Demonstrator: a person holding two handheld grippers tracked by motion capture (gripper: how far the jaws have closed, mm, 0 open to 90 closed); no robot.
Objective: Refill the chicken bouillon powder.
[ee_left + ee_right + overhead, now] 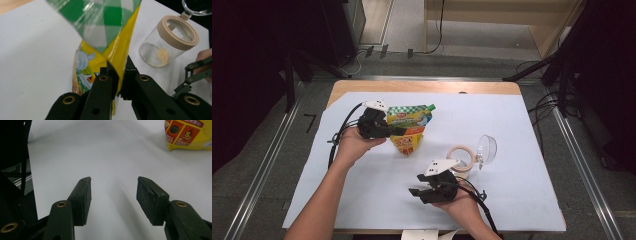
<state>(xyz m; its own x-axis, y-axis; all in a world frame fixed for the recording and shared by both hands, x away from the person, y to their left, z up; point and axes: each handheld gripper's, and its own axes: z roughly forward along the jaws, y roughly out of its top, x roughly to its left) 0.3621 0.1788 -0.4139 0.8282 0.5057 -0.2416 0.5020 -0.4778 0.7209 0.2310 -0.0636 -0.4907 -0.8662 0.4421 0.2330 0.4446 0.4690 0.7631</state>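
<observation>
Here the left tongs [117, 82] pinch the soft, floppy pouch [107, 50] by its stiffer side seam, a sound hold, while the right tongs [113, 195] hover half open.

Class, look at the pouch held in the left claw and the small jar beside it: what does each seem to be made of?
Pouch: seemingly thin plastic film, glossy; it creases and reflects light where the left claw pinches it.
Jar: clear glass or hard plastic body, since the grains inside show through; matte beige rim, probably plastic.

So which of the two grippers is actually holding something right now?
The left gripper: its fingers are shut on the yellow pouch's edge. The right gripper has open fingers with nothing between them.
</observation>
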